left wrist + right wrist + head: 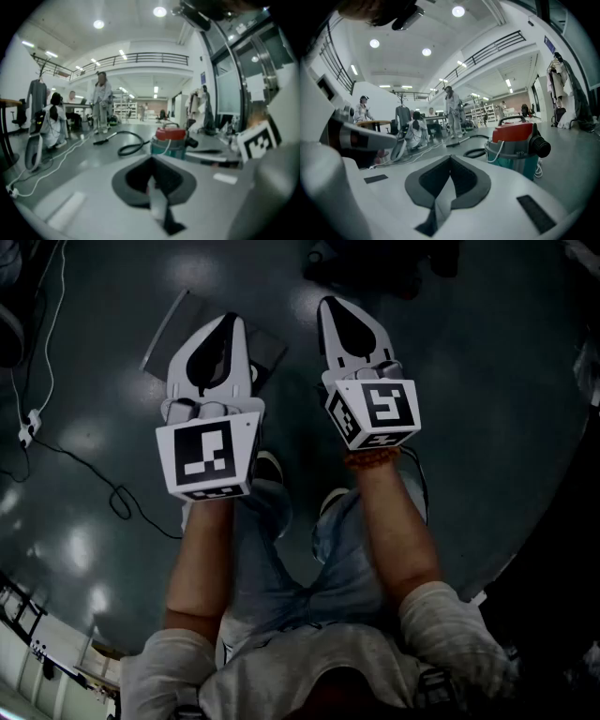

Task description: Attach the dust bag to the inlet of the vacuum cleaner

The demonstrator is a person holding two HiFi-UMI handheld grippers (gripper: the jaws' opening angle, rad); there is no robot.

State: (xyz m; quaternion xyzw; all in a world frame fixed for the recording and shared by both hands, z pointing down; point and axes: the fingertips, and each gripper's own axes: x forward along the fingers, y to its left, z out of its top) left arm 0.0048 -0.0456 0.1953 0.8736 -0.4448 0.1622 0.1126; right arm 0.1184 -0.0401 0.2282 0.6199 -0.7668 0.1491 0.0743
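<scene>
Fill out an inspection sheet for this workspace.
Surface: dark glossy floor.
Job's things: vacuum cleaner, red lid, teal body, standing ahead; flat grey sheet on the floor, perhaps the dust bag.
Clutter: black hose lying loose.
Grippers: left tongs and right tongs both shut, empty.
Cables: black cable and white cable at left.
Surroundings: open hall, standing person far off.
</scene>
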